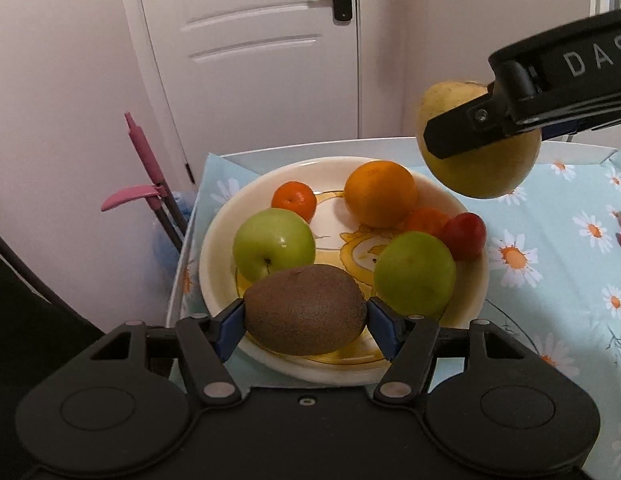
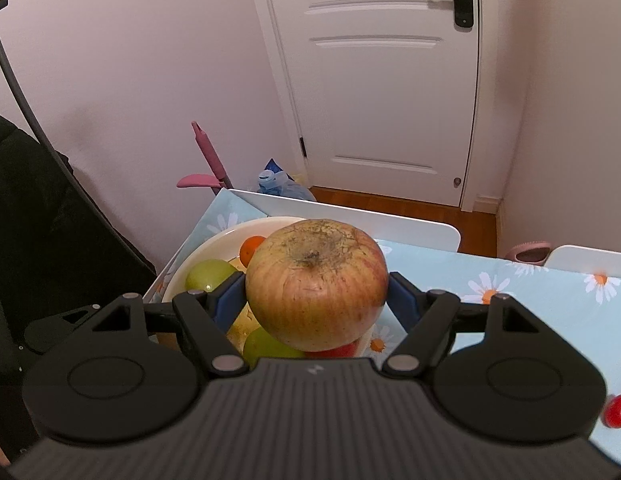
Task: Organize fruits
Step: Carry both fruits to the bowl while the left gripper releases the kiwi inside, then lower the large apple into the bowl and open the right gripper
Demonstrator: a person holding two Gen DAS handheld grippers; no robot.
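Pale pink walls (image 2: 150,60), white panelled door (image 2: 382,80) — wooden floor (image 2: 390,202)

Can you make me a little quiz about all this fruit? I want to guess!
1. True or false: the right tongs hold a banana.
2. How many green apples lie on the plate?
3. Which fruit sits between the left tongs? A grape, B kiwi, C lemon.

Key: 1 false, they hold a big apple. 2 two. 3 B.
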